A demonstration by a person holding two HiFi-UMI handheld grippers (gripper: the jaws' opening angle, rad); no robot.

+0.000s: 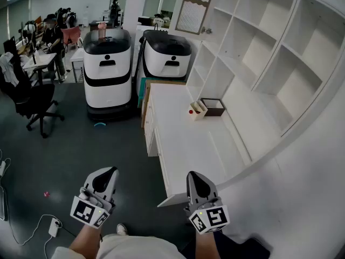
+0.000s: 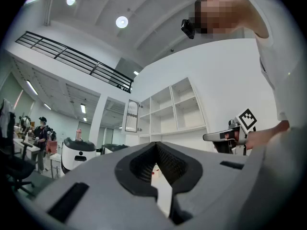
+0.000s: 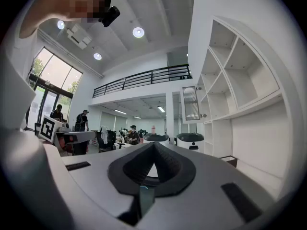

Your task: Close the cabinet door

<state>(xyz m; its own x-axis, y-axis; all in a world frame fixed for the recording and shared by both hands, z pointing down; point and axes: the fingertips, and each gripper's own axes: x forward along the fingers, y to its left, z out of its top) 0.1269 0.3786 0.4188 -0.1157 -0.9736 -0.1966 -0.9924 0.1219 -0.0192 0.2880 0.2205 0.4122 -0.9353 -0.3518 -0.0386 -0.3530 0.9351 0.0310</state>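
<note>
The cabinet door [image 1: 192, 7], a white frame with ribbed glass, stands swung open at the far top end of the white shelf unit [image 1: 253, 63]. It also shows in the left gripper view as the door [image 2: 131, 115] and in the right gripper view as the door [image 3: 191, 103]. Both grippers are held low and near me, far from it. My left gripper [image 1: 106, 172] hangs over the dark floor, jaws shut and empty [image 2: 156, 145]. My right gripper [image 1: 195, 177] hovers by the near corner of the white counter [image 1: 183, 144], jaws shut with nothing in them [image 3: 153, 145].
Two white machines with dark lids [image 1: 108, 63] [image 1: 167, 53] stand beyond the counter's far end. A brown open box [image 1: 213, 107] and small red-and-white items [image 1: 195, 110] sit on the counter. An office chair [image 1: 32, 99], desks with people, and a floor cable with adapter [image 1: 54, 228] are at left.
</note>
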